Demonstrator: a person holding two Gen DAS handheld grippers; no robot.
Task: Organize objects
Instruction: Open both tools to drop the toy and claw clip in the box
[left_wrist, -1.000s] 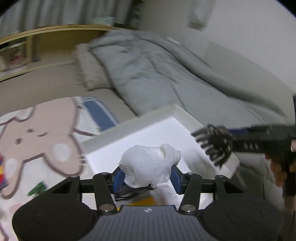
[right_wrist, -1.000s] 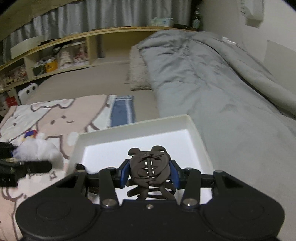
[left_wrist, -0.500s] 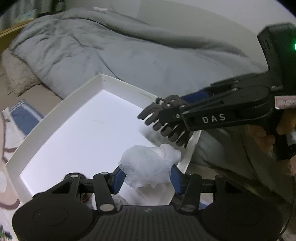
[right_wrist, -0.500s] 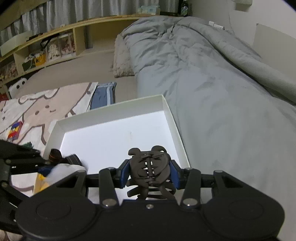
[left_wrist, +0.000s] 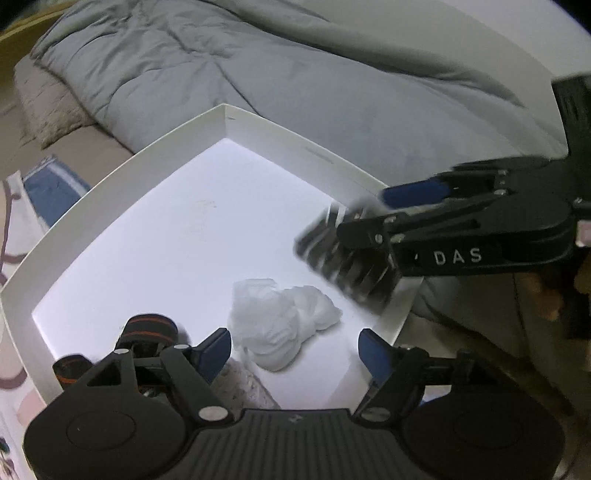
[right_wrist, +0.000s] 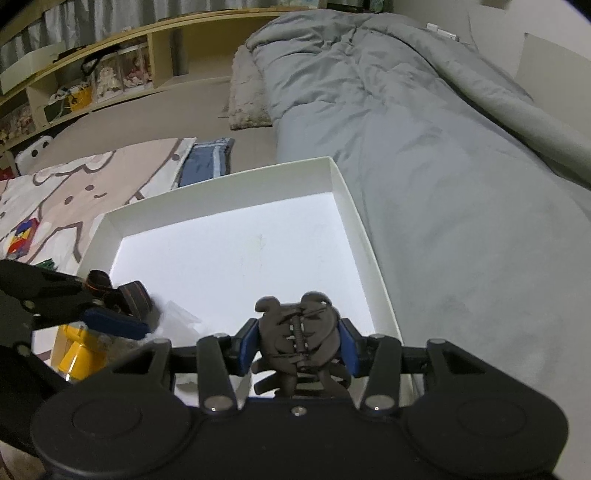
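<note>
A shallow white tray (left_wrist: 110, 173) (right_wrist: 347, 184) lies on the bed. A crumpled white tissue wad (left_wrist: 280, 325) rests on the tray floor, just ahead of my open left gripper (left_wrist: 295, 347), free of its blue pads. My right gripper (right_wrist: 298, 343) is shut on a dark brown claw hair clip (right_wrist: 299, 339) and holds it above the tray's near right edge; the clip shows blurred in the left wrist view (left_wrist: 347, 254). Dark rolls with orange stripes (left_wrist: 147, 328) (right_wrist: 133, 295) sit in the tray's near left corner.
A grey duvet (right_wrist: 424, 147) lies right of the tray. A cartoon-print blanket (right_wrist: 74, 184) lies left of it. A yellow object (right_wrist: 74, 350) sits by the tray's near left side. A wooden shelf (right_wrist: 110, 74) runs along the back.
My left gripper has opened and dropped the tissue wad into the tray. My right gripper, still holding the clip, has moved lower over the tray's right edge.
</note>
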